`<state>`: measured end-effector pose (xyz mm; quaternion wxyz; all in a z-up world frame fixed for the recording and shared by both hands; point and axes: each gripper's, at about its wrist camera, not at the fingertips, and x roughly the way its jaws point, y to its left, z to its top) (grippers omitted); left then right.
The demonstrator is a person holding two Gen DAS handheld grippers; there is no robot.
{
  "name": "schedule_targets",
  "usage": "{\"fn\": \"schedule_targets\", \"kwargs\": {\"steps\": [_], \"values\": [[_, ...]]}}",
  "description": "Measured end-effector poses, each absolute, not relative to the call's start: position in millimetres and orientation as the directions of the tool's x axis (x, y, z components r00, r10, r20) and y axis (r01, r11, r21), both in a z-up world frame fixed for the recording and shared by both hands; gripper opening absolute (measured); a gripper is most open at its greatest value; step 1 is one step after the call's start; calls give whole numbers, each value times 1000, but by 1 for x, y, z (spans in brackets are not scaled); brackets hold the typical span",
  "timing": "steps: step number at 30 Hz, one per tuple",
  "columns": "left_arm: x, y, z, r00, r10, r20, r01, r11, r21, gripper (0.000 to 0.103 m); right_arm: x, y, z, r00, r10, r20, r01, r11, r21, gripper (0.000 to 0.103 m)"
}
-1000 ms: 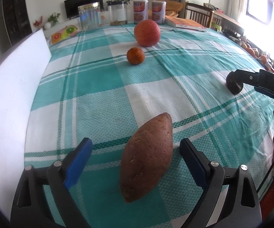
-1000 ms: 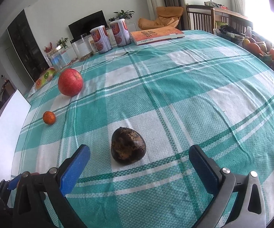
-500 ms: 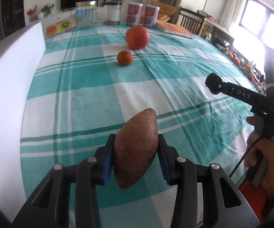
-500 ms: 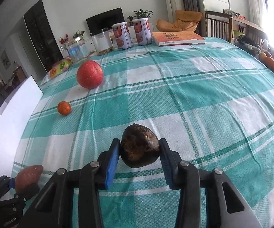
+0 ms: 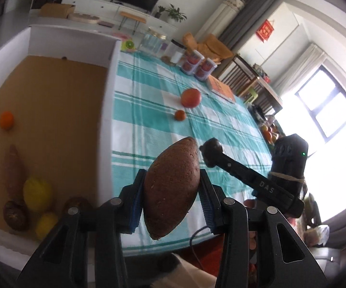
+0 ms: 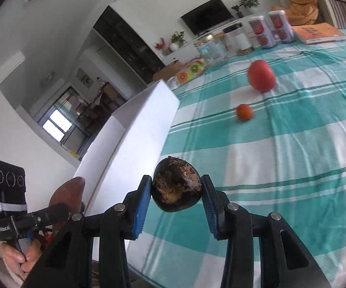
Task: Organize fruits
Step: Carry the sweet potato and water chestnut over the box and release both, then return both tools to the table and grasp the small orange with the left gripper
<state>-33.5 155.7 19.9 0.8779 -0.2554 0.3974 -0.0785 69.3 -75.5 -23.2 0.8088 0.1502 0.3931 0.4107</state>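
While the white-walled box [image 5: 53, 124] with its brown floor sits open just beside the checked table [image 5: 149, 124], the carry step is in hand; left gripper [image 5: 171, 198] clamps the sweet potato [image 5: 171, 189] aloft, right gripper [image 6: 175, 190] clamps the dark round fruit [image 6: 176, 187]; next, I judge, each needs lowering over the box floor before release.

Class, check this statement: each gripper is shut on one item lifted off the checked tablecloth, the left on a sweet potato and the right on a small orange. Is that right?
One detail is wrong. The right gripper is shut on a dark brown round fruit, not the small orange, which lies on the tablecloth in the right wrist view. The left gripper does hold the sweet potato.
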Motion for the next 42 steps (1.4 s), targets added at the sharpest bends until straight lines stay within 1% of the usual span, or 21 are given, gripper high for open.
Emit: {"fn": "schedule_targets", "kwargs": {"steps": [2, 4, 8, 13, 18, 19, 20, 21, 22, 23, 25, 26, 28, 29, 32, 35, 37, 38, 39, 40, 42], "values": [[-43, 190, 23, 703, -246, -667, -153, 864, -479, 43, 55, -31, -5, 291, 810, -509, -633, 562, 533, 42], [-50, 221, 20, 709, -134, -693, -256, 866, -430, 43, 42, 13, 6, 227, 819, -527, -703, 512, 493, 42], [-59, 262, -3, 653, 36, -757, -426, 844, -327, 43, 20, 87, 2, 178, 766, -618, -801, 477, 360, 42], [-64, 278, -33, 571, 114, -813, -512, 823, -245, 43, 12, 139, -20, 207, 668, -714, -853, 481, 202, 42], [-57, 271, -42, 535, 139, -833, -512, 838, -189, 45, 13, 148, -24, 231, 636, -736, -857, 492, 156, 42], [-56, 267, -41, 537, 150, -830, -513, 839, -180, 46, 12, 143, -21, 237, 639, -732, -852, 499, 160, 46], [-55, 264, -39, 542, 167, -824, -512, 843, -166, 56, 13, 138, -19, 240, 647, -724, -846, 506, 172, 51], [-53, 260, -36, 549, 188, -815, -510, 848, -147, 73, 16, 129, -16, 246, 655, -714, -837, 515, 185, 66], [-52, 256, -31, 560, 212, -801, -508, 852, -130, 78, 20, 121, -13, 257, 662, -704, -826, 529, 196, 76], [-53, 254, -26, 574, 235, -785, -506, 855, -114, 80, 25, 112, -11, 272, 669, -692, -814, 543, 206, 78], [-50, 244, -19, 597, 253, -761, -489, 867, -95, 80, 32, 88, -9, 310, 674, -671, -789, 576, 215, 82], [-48, 239, -16, 609, 251, -753, -478, 873, -96, 80, 37, 74, -9, 339, 667, -664, -771, 601, 210, 84], [-43, 228, -12, 634, 225, -740, -446, 888, -111, 80, 47, 40, -15, 421, 631, -651, -714, 674, 191, 98], [-41, 220, -10, 645, 206, -735, -425, 897, -121, 80, 55, 21, -22, 470, 600, -648, -674, 718, 176, 101], [-34, 187, -4, 683, 111, -722, -320, 934, -160, 81, 83, -38, -54, 604, 434, -668, -524, 848, 78, 102], [-24, 139, 0, 699, -23, -715, -159, 970, -186, 82, 113, -99, -89, 652, 234, -721, -332, 943, 6, 102], [-16, 101, -1, 688, -104, -719, -48, 981, -188, 84, 127, -137, -101, 647, 169, -744, -227, 974, 23, 102], [-13, 85, -2, 675, -140, -724, 2, 982, -189, 84, 134, -152, -103, 634, 171, -755, -171, 982, 78, 102], [-8, 69, -4, 661, -176, -730, 46, 980, -195, 84, 137, -166, -99, 638, 191, -746, -135, 981, 136, 102], [-2, 55, -5, 647, -211, -733, 84, 975, -207, 84, 136, -176, -97, 655, 187, -732, -106, 982, 156, 102], [11, 33, -11, 626, -249, -739, 128, 968, -218, 84, 137, -183, -96, 668, 123, -734, -41, 991, 129, 102]]}}
